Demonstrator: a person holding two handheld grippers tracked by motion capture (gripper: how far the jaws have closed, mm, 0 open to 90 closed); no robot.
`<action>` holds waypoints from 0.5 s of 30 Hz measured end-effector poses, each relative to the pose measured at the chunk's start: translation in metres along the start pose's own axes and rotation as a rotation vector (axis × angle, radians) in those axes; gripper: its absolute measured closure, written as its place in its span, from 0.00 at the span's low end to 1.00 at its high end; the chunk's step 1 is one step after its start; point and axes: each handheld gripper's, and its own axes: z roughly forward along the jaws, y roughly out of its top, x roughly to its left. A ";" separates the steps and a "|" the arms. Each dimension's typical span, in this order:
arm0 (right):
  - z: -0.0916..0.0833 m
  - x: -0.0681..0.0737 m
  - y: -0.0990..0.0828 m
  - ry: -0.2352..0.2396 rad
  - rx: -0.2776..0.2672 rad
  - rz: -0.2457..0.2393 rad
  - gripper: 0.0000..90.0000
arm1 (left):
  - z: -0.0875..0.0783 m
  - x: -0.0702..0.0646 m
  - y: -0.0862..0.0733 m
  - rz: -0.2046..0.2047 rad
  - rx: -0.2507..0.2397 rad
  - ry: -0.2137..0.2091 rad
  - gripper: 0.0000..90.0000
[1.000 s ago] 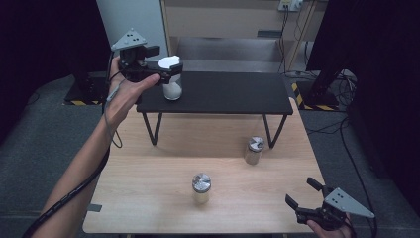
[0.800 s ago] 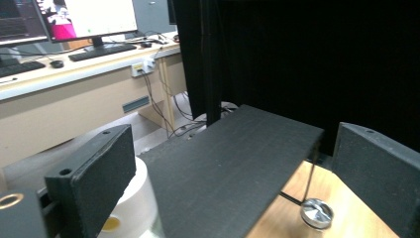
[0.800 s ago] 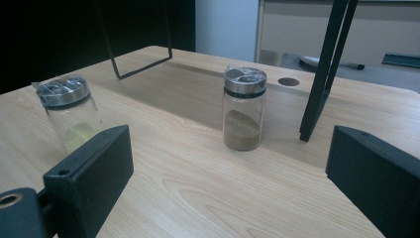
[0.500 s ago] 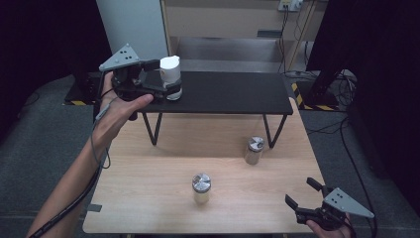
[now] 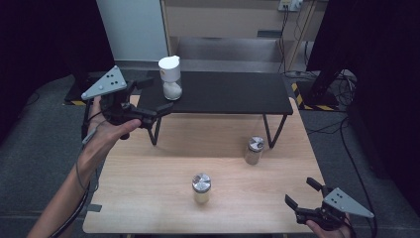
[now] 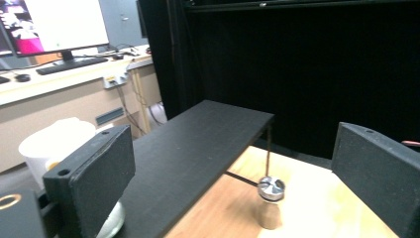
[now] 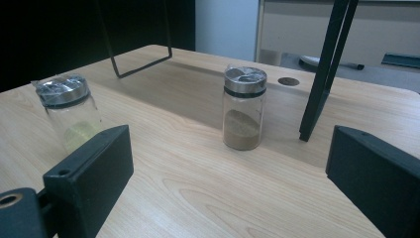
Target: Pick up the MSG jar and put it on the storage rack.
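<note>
White-capped jar (image 5: 170, 78) upright on black shelf (image 5: 233, 99), near its left end, free of any grip. Just left of that jar, left gripper (image 5: 151, 96) spread wide and empty: a placing step seemingly done, withdrawal next. Clear air left of the shelf edge for backing off. In front of the shelf, two metal-lidded jars (image 5: 254, 150) (image 5: 201, 188) on wooden table (image 5: 148, 198). Right gripper (image 5: 302, 192) at the near right corner, wide open, holding nothing, likely next toward the nearer jar.

White-capped jar (image 6: 59, 144) half hidden behind left tongs' jaw, base cut off.
</note>
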 end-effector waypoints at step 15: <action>0.001 0.000 0.001 0.003 0.004 -0.001 0.06 | -0.036 -0.022 -0.039 -0.003 -0.038 -0.023 0.02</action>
